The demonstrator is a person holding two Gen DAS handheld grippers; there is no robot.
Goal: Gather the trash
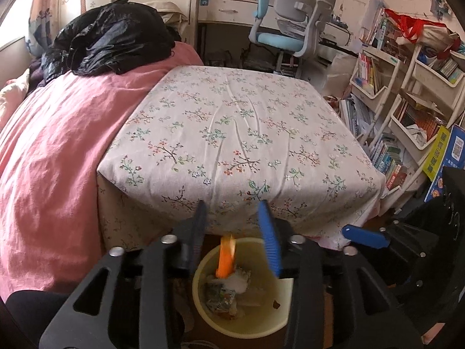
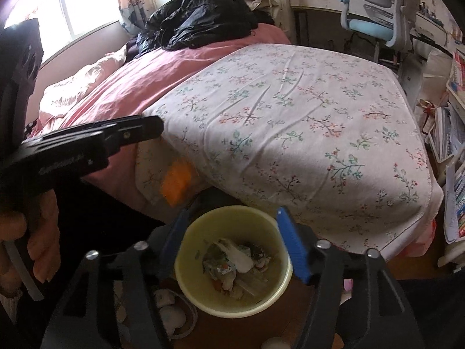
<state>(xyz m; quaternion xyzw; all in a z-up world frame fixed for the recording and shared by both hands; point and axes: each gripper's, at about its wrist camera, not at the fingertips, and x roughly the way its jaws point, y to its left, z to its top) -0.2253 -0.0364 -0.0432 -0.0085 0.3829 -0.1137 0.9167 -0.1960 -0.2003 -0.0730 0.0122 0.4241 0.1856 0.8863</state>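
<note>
A pale yellow trash bin (image 1: 203, 305) stands on the floor at the foot of the bed, with several scraps of trash (image 1: 229, 288) inside. A blurred orange piece (image 1: 225, 257) is in the air between my left gripper's fingers, just above the bin. My left gripper (image 1: 232, 232) is open and holds nothing. In the right wrist view the bin (image 2: 186, 279) sits under my right gripper (image 2: 232, 226), which is open and empty. The orange piece (image 2: 175, 181) shows blurred below my left gripper's tip (image 2: 151, 129).
The bed carries a floral cloth (image 1: 238, 133) and a pink cover (image 1: 58, 151), with a black bag (image 1: 110, 40) at its far end. A blue-grey desk chair (image 1: 290, 26) and crowded white bookshelves (image 1: 407, 110) stand to the right. Small items lie on the brown floor (image 2: 171, 317) beside the bin.
</note>
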